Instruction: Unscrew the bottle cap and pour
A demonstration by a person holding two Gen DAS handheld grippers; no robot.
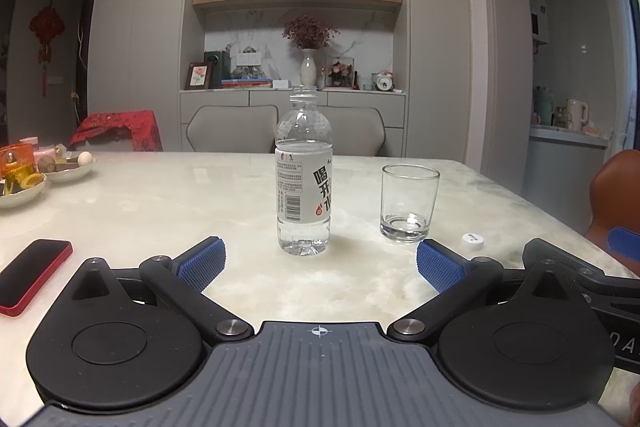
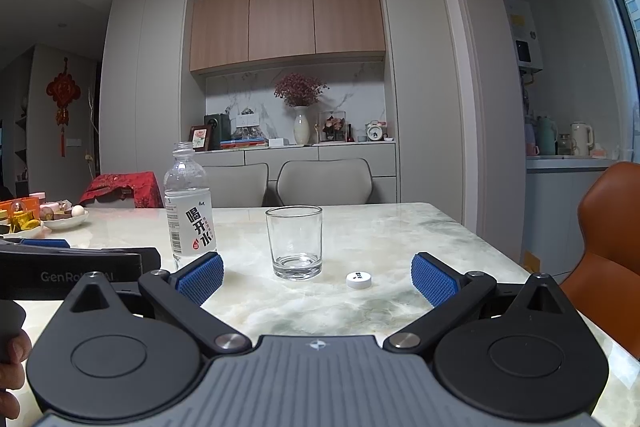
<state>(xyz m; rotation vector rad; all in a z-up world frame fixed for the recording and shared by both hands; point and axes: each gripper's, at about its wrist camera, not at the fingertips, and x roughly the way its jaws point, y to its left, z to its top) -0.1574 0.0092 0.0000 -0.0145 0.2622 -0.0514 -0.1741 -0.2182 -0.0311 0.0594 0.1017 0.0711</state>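
Observation:
A clear plastic water bottle (image 1: 304, 179) with a white label stands upright and uncapped on the marble table (image 1: 160, 211); it also shows in the right wrist view (image 2: 190, 211). An empty drinking glass (image 1: 408, 203) stands to its right, also seen from the right wrist (image 2: 295, 243). The white cap (image 1: 472, 241) lies on the table right of the glass (image 2: 358, 280). My left gripper (image 1: 320, 265) is open and empty, just short of the bottle. My right gripper (image 2: 318, 279) is open and empty, facing the glass and cap.
A red phone (image 1: 34, 277) lies at the table's left front. Plates of food (image 1: 24, 183) sit at the far left. Grey chairs (image 2: 324, 183) stand behind the table and an orange chair (image 2: 608, 247) at the right. The left gripper's body (image 2: 72, 273) shows at the left.

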